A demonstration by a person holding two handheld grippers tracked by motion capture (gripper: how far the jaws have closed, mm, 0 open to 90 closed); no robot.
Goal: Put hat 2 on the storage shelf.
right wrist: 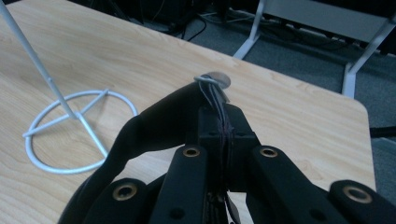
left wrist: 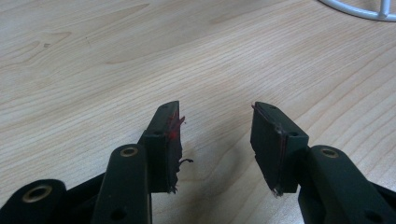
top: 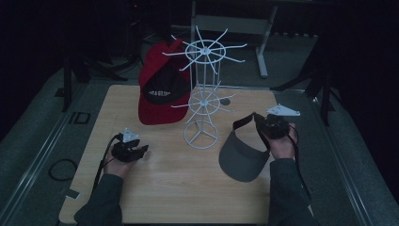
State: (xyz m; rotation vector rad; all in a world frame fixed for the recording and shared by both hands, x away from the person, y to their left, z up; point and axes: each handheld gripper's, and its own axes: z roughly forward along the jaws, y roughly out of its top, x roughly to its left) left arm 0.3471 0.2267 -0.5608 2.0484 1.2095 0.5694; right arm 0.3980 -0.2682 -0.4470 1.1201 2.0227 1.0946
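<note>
A white wire hat rack (top: 203,94) stands mid-table, and a red and black cap (top: 160,89) hangs on its left side. My right gripper (top: 260,126) is shut on the strap of a dark grey visor (top: 242,159), whose brim hangs low over the table right of the rack. In the right gripper view the jaws (right wrist: 223,126) pinch the black strap (right wrist: 154,128), with the rack's ring base (right wrist: 74,135) to the left. My left gripper (top: 141,151) lies low over the wood at the left, open and holding nothing (left wrist: 215,140).
The wooden table (top: 188,193) has bare room in front and at left. A small grey disc (top: 225,100) lies behind the rack. Dark floor, cables and a white metal frame (top: 263,42) surround the table. The rack's base edge (left wrist: 364,10) shows in the left gripper view.
</note>
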